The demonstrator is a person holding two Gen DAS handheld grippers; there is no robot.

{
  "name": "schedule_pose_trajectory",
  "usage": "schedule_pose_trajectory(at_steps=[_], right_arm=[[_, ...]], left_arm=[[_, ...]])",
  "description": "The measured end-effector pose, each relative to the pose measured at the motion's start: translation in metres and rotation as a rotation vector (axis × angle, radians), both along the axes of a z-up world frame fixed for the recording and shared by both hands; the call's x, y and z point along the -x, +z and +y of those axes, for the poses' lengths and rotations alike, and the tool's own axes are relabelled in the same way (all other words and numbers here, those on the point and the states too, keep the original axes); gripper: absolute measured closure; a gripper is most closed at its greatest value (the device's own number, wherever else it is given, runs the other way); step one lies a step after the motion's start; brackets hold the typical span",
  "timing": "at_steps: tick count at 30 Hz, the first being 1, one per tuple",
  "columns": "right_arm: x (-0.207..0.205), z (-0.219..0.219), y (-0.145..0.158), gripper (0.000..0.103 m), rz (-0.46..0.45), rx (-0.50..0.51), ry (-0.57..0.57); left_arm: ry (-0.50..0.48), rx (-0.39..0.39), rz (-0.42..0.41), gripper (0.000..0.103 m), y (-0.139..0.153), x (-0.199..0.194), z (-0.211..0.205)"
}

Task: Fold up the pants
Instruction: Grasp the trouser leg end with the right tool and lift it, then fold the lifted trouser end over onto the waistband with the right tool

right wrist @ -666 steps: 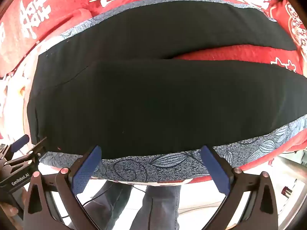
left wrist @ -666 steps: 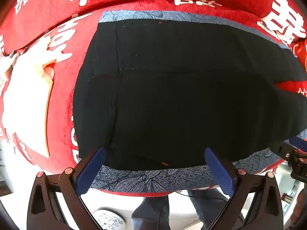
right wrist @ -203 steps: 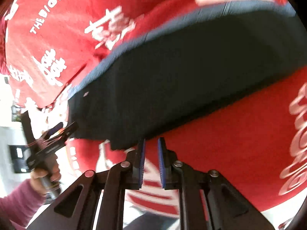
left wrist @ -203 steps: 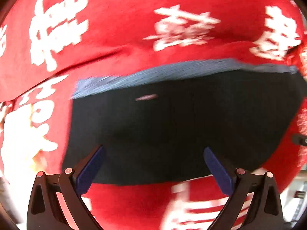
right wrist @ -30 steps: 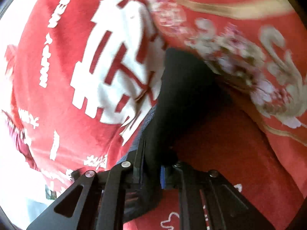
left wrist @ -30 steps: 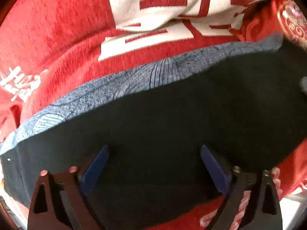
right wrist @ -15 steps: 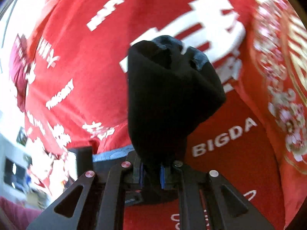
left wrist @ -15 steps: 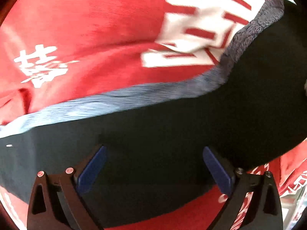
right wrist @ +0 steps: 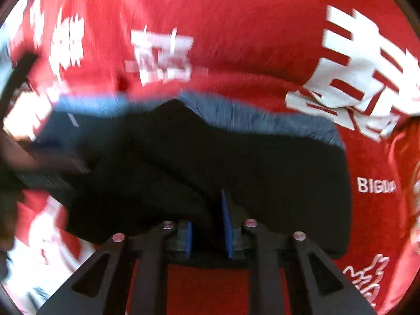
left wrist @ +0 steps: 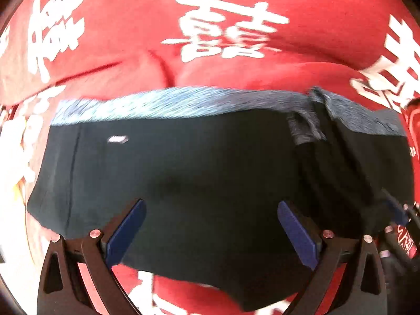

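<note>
The black pants lie folded on a red blanket, with a blue-grey patterned band along their far edge. My left gripper hovers over them, its jaws wide open and holding nothing. On the right of the left wrist view a bunched fold of black cloth lies over the flat part. In the right wrist view the pants spread out below my right gripper. Its jaws are opening; black cloth sits in the narrow gap, and the blue pad faces show bare beside it.
The red blanket with large white characters covers the whole surface around the pants. It wrinkles beyond the pants' far edge. A pale patch shows at the left rim. Both views are blurred by motion.
The right gripper has swung across with the bunched pants end and brought it down onto the rest of the pants, and its jaws have parted a little. The left gripper slid sideways over the pants, still open.
</note>
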State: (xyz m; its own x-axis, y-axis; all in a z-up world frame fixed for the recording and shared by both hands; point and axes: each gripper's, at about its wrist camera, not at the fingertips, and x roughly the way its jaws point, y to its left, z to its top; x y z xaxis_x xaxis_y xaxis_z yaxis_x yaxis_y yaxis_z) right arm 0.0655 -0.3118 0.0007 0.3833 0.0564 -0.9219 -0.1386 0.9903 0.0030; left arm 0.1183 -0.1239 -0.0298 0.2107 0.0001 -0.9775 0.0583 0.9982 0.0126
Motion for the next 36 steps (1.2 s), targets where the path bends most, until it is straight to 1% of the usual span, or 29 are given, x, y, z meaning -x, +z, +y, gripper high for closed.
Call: schedule_pose_trajectory(at_steps=[1, 2, 3, 4, 5, 6, 7, 8, 9, 10, 11, 12, 13, 15, 16, 17, 18, 20, 22, 25, 27, 29, 30, 31, 32, 34, 36], right_arm=[[0.004, 0.011, -0.004, 0.078, -0.011, 0.082, 0.022], [0.009, 0.021, -0.003, 0.074, -0.034, 0.156, 0.050], [0.014, 0.028, -0.001, 0.070, -0.043, 0.199, 0.078], [0.020, 0.034, 0.002, 0.061, -0.046, 0.220, 0.109], [0.027, 0.039, 0.007, 0.057, -0.047, 0.228, 0.141], [0.033, 0.044, 0.013, 0.057, -0.046, 0.221, 0.169], [0.041, 0.044, 0.019, 0.057, -0.041, 0.190, 0.196], [0.046, 0.039, 0.026, 0.057, -0.028, 0.121, 0.202], [0.043, 0.031, 0.034, 0.057, -0.012, 0.040, 0.179], [0.042, 0.020, 0.041, 0.057, 0.007, -0.069, 0.123], [0.039, 0.001, 0.045, 0.057, 0.030, -0.197, 0.031], [0.036, -0.017, 0.044, 0.057, 0.051, -0.303, -0.057], [0.032, -0.039, 0.039, 0.057, 0.075, -0.428, -0.165], [0.026, -0.080, 0.018, 0.057, 0.130, -0.666, -0.373], [0.024, -0.095, 0.007, 0.057, 0.151, -0.757, -0.448], [0.023, -0.103, -0.001, 0.057, 0.162, -0.808, -0.485], [0.023, -0.110, -0.007, 0.057, 0.168, -0.849, -0.511], [0.025, -0.117, -0.018, 0.057, 0.187, -0.888, -0.541], [0.027, -0.120, -0.024, 0.057, 0.194, -0.929, -0.561], [0.027, -0.124, -0.034, 0.057, 0.180, -1.018, -0.599], [0.022, -0.125, -0.039, 0.057, 0.172, -1.063, -0.614], [0.017, -0.126, -0.051, 0.058, 0.184, -1.120, -0.649], [0.014, -0.126, -0.055, 0.063, 0.197, -1.141, -0.670], [0.010, -0.125, -0.059, 0.089, 0.215, -1.146, -0.694], [0.008, -0.124, -0.060, 0.097, 0.231, -1.135, -0.701], [0.006, -0.125, -0.048, 0.097, 0.220, -1.115, -0.670], [0.005, -0.121, -0.026, 0.097, 0.191, -1.086, -0.592]], left_arm=[[0.016, 0.011, 0.002, 0.002, 0.000, 0.002, 0.007], [0.026, 0.020, 0.002, 0.002, 0.001, 0.003, 0.014], [0.028, 0.024, 0.000, 0.002, 0.000, 0.000, 0.016], [0.025, 0.028, -0.003, 0.002, 0.003, 0.001, 0.018], [0.018, 0.037, -0.007, 0.002, 0.005, -0.001, 0.019], [0.008, 0.052, -0.012, 0.002, 0.007, -0.004, 0.018], [-0.011, 0.082, -0.020, 0.002, 0.013, -0.004, 0.015], [-0.028, 0.108, -0.024, 0.002, 0.018, -0.003, 0.013], [-0.049, 0.139, -0.024, 0.002, 0.021, -0.005, 0.008], [-0.074, 0.173, -0.017, 0.002, 0.024, -0.006, 0.003], [-0.107, 0.213, -0.004, 0.002, 0.027, -0.006, -0.006], [-0.127, 0.237, 0.007, 0.002, 0.027, -0.007, -0.014], [-0.141, 0.254, 0.014, 0.002, 0.027, -0.008, -0.020], [-0.174, 0.281, 0.033, 0.002, 0.024, -0.006, -0.041], [-0.190, 0.275, 0.045, 0.002, 0.020, -0.004, -0.050], [-0.203, 0.263, 0.053, 0.002, 0.015, -0.002, -0.057], [-0.217, 0.240, 0.058, 0.002, 0.007, -0.001, -0.064], [-0.246, 0.168, 0.072, 0.002, -0.011, 0.012, -0.076], [-0.247, 0.131, 0.096, 0.002, -0.027, 0.021, -0.078], [-0.213, 0.141, 0.078, 0.002, -0.033, 0.028, -0.074], [-0.218, 0.127, 0.071, 0.002, -0.033, 0.029, -0.077], [-0.223, 0.121, 0.066, 0.002, -0.037, 0.029, -0.078], [-0.224, 0.122, 0.066, 0.002, -0.036, 0.029, -0.078], [-0.221, 0.124, 0.069, 0.002, -0.035, 0.029, -0.077], [-0.211, 0.125, 0.074, 0.002, -0.033, 0.029, -0.075], [-0.190, 0.127, 0.065, 0.002, -0.023, 0.032, -0.067], [-0.172, 0.119, 0.040, 0.002, -0.011, 0.037, -0.060]])
